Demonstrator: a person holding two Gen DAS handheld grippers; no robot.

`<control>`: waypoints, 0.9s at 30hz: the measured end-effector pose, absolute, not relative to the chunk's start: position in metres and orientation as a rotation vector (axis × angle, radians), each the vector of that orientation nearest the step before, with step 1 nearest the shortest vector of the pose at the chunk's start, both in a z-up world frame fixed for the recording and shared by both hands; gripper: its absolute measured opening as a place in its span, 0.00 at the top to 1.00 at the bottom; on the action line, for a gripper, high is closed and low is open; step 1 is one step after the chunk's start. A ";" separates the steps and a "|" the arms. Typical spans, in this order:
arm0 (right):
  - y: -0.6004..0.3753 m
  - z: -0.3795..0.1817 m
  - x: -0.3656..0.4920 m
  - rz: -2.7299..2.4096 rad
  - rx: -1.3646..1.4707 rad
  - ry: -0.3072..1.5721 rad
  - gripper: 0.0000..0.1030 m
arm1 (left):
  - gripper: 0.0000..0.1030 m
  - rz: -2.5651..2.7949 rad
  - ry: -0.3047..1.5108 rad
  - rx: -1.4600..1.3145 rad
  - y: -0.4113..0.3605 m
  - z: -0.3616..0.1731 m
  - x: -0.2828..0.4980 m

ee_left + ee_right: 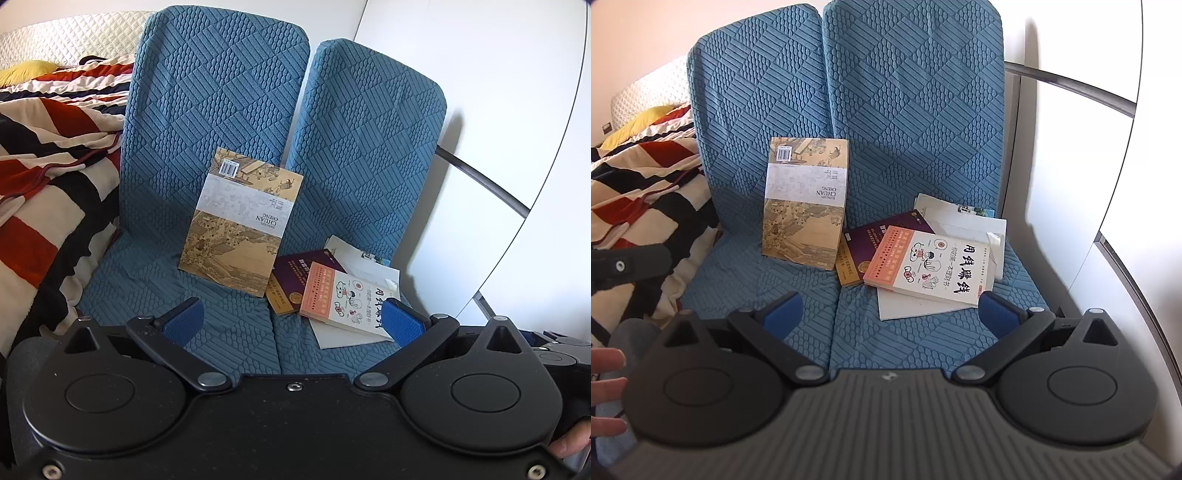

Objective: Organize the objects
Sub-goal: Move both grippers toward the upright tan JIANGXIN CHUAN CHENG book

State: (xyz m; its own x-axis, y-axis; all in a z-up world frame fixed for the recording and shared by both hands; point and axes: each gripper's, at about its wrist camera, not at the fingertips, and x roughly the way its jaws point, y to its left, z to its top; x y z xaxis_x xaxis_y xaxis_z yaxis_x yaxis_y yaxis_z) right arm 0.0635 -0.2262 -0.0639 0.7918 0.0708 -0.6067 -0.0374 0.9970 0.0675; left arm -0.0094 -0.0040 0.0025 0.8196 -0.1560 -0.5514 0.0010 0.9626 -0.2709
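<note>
Currently at approach step; no book is gripped. Left gripper point(293, 325) and right gripper point(892, 314) both hover w/ jaws spread fully wide, nothing between the pads, aimed down at the blue sofa seat point(757, 291).

Location of task items:
- Tan book point(805, 201) w/ old-painting cover: stands tilted, leaning on the left backrest, bottom edge on the seat, upside down (barcode at top).
- Loose pile on the right seat cushion: orange-and-white book point(927, 266) on top, overlapping a maroon book point(866, 242); white papers point(967, 221) lie underneath and stick out at the back and front. A yellowish spine shows beneath the maroon one; whether it is a separate book cannot be told.
- Tan book's lower right corner sits just beside the maroon book; contact cannot be confirmed.

Next move, as a judgement: pile needs squaring, so pick one vol. first. Orange-and-white book is nearest the right gripper and unobstructed; jaws should go over a free edge, e.g. the front one, w/o catching the papers below. Risk: thin sheets may lift or slide w/ it. Tan book is the likely target for the left gripper; it may topple if nudged.

View differences:
- Left wrist view: more of the striped blanket point(44, 177) and quilted headboard; part of the right gripper at far right edge; a fingertip at lower right.
- Right wrist view: pile seen more squarely, top cover fully legible; person's fingers point(607, 384) at left edge; part of the left gripper at mid-left.
</note>
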 end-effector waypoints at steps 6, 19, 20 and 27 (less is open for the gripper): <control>-0.223 -0.065 0.065 0.051 0.029 0.656 0.00 | 0.01 -0.120 0.602 -0.256 -0.006 0.003 -0.010; -0.217 -0.064 0.071 0.071 0.023 0.659 0.00 | 0.01 -0.069 0.536 -0.247 0.001 0.001 -0.009; -0.216 -0.065 0.072 0.074 0.021 0.659 0.00 | 0.01 -0.062 0.537 -0.239 0.002 0.000 -0.008; -0.209 -0.067 0.081 0.105 0.025 0.665 0.00 | 0.01 -0.049 0.606 -0.246 0.007 -0.012 0.009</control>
